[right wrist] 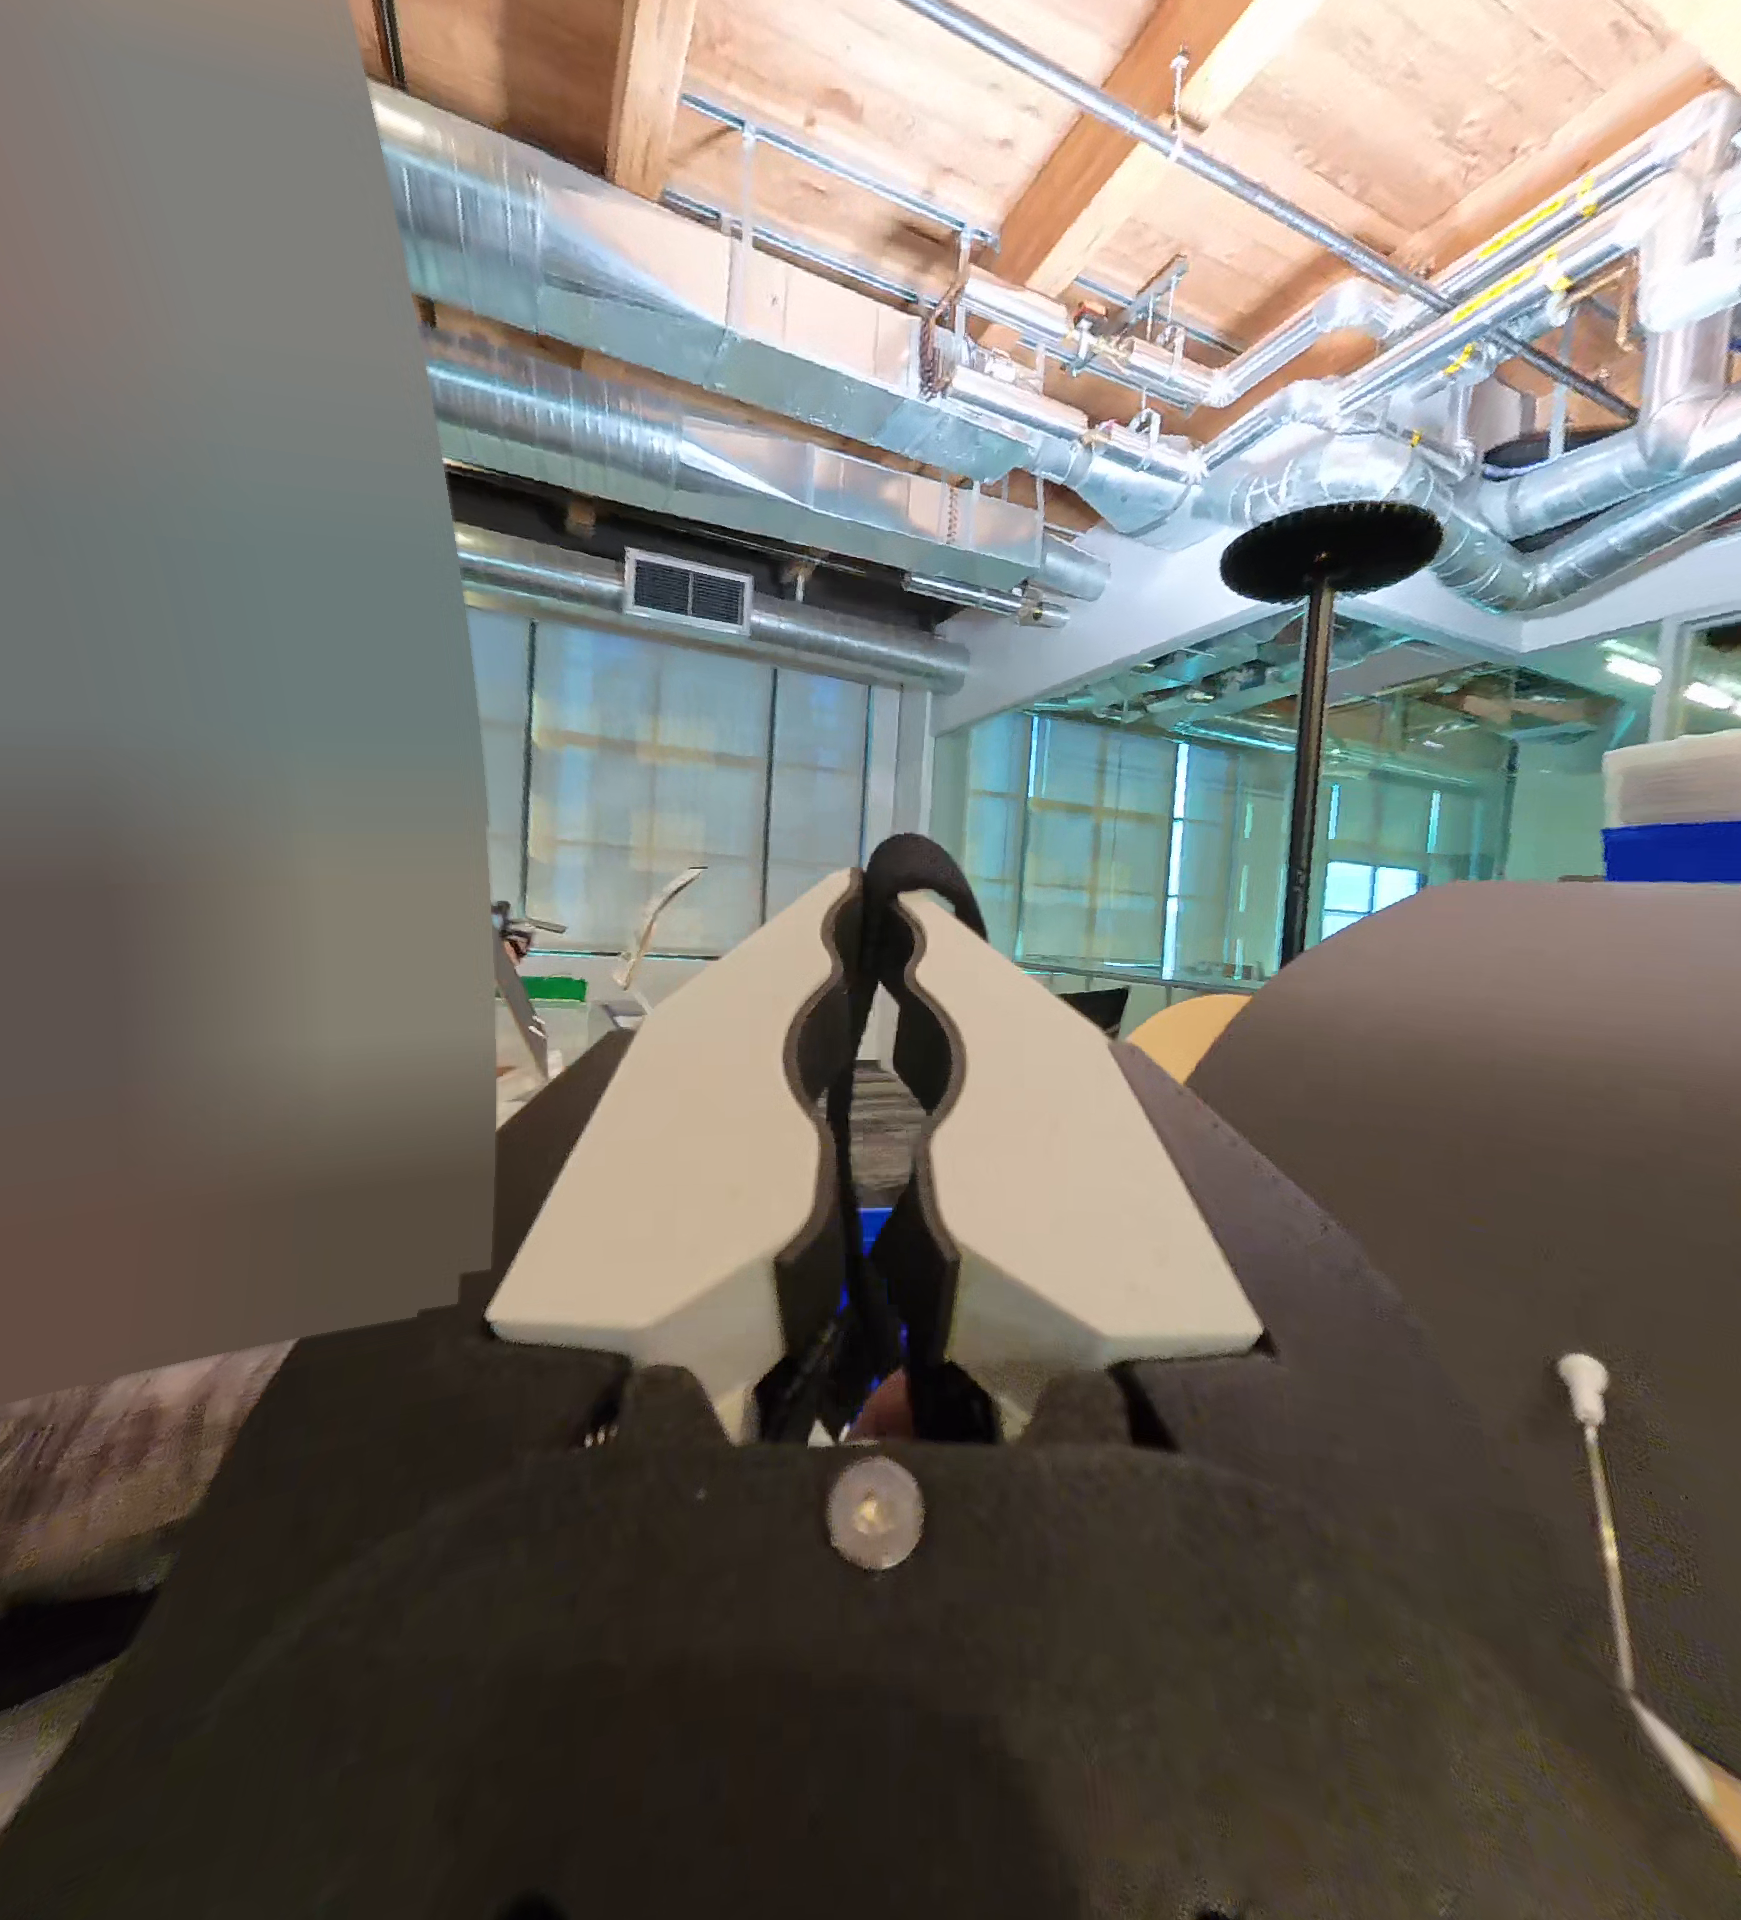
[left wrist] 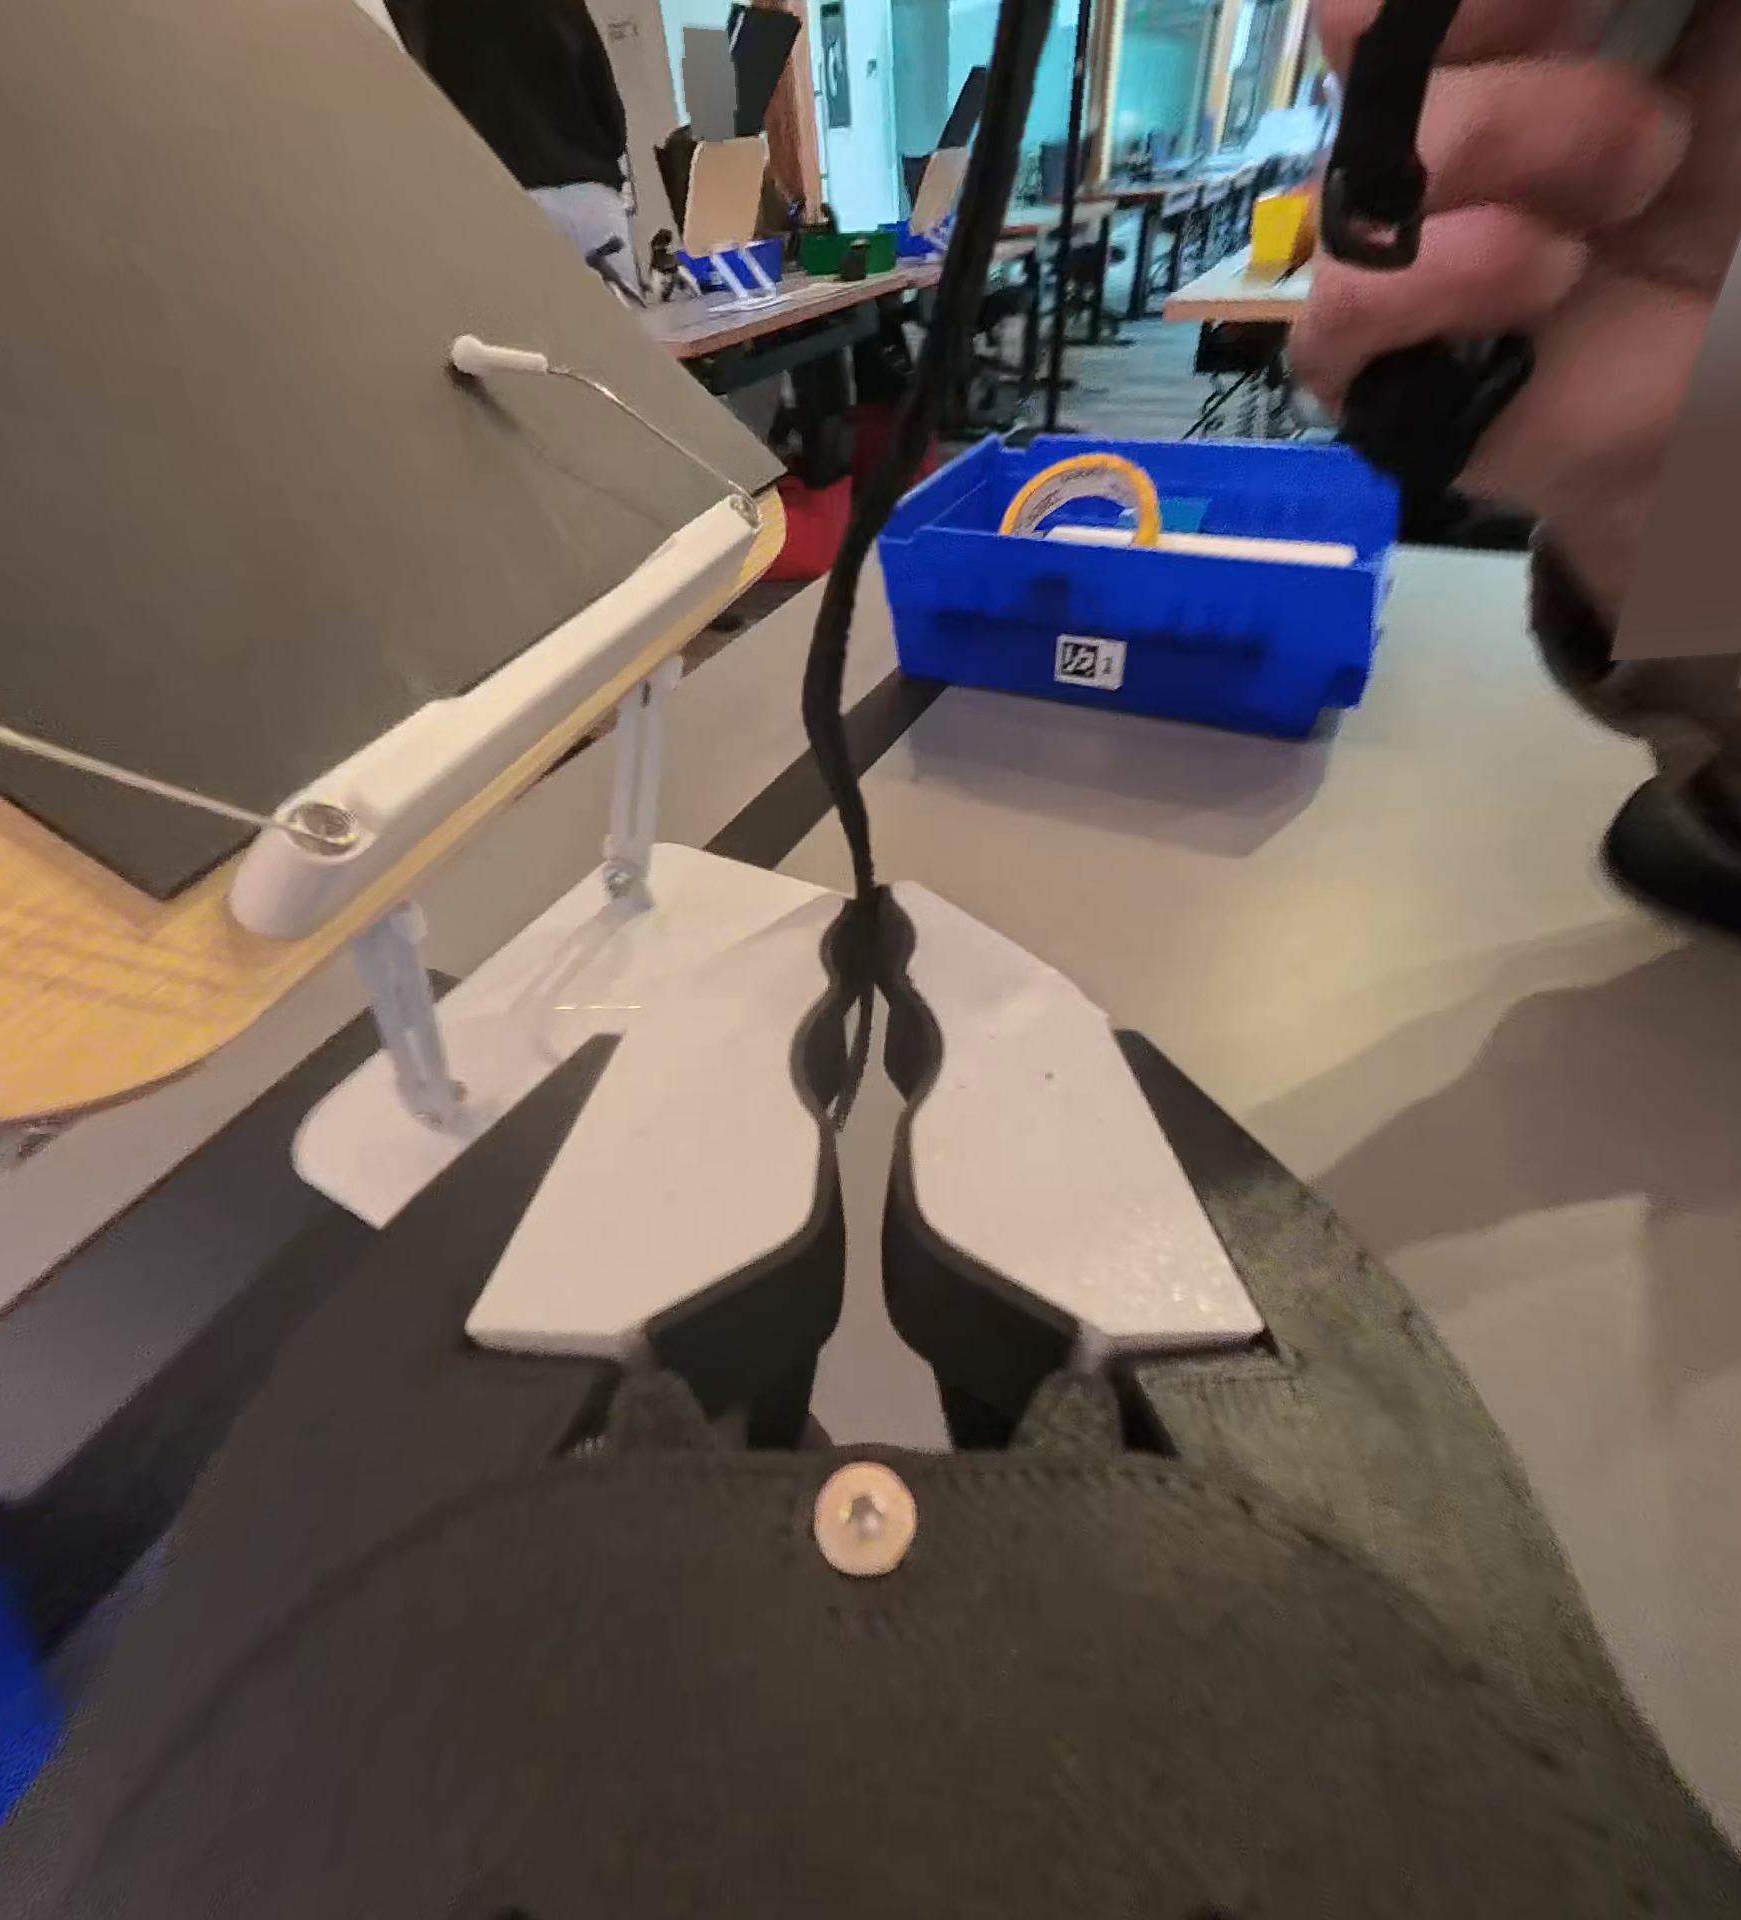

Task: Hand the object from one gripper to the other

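Black cord (left wrist: 835,665) cut off at top edge; person's hand (left wrist: 1500,239) motion-blurred.

Premises: an open-plan lab or workshop in a converted industrial space. Overhead at 12 to 2 o'clock, exposed timber ceiling (right wrist: 1292,125) with bare silver ducts (right wrist: 741,416) and pipes. Glass partition walls (right wrist: 1084,842) at 12 o'clock. Long rows of workbenches (left wrist: 1136,208) run into the distance at 1 o'clock, carrying coloured parts bins. On the near grey table (left wrist: 1261,935), a blue bin (left wrist: 1136,613) holds a tape roll (left wrist: 1079,488). A stack of blue bins (right wrist: 1718,852) stands at 3 o'clock.
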Available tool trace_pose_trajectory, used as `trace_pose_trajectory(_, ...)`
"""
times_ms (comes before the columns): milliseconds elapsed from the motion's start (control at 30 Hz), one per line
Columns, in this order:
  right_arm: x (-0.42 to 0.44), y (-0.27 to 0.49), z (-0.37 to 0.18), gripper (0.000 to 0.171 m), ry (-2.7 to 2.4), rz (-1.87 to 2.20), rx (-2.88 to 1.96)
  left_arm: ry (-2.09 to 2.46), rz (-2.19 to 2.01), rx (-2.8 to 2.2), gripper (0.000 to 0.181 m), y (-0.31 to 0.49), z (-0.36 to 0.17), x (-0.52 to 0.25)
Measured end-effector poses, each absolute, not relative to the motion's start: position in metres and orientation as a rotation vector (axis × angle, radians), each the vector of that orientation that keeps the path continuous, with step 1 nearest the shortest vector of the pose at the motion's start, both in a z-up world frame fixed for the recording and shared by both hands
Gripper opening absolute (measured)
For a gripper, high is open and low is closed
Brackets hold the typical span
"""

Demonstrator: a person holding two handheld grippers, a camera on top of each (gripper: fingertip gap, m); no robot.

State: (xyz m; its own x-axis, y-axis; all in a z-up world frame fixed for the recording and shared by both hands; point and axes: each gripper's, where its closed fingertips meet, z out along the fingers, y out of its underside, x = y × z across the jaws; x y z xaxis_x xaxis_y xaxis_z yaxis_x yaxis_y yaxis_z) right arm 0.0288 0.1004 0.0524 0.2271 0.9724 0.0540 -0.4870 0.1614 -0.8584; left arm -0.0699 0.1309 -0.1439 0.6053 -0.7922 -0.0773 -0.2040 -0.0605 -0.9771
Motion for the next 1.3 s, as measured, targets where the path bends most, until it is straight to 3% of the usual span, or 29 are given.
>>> trace_pose_trajectory(567,0.015,0.084,0.052,0.0,-0.757,1.394,-0.852,0.838,-0.524,-1.624,0.0,0.141,-0.16,-0.073)
trace_pose_trajectory(633,0.01,0.085,0.047,0.0,-0.78,1.368,-0.869,0.871,-0.527,-1.657,0.012,0.14,-0.168,-0.069)
trace_pose_trajectory(733,0.002,0.089,0.037,0.0,-0.813,1.353,-0.921,0.936,-0.555,-1.662,0.049,0.133,-0.168,-0.064)
trace_pose_trajectory(1300,-0.025,0.062,0.023,0.0,-0.897,1.506,-0.941,1.097,-0.617,-1.533,0.06,0.095,-0.154,-0.023)
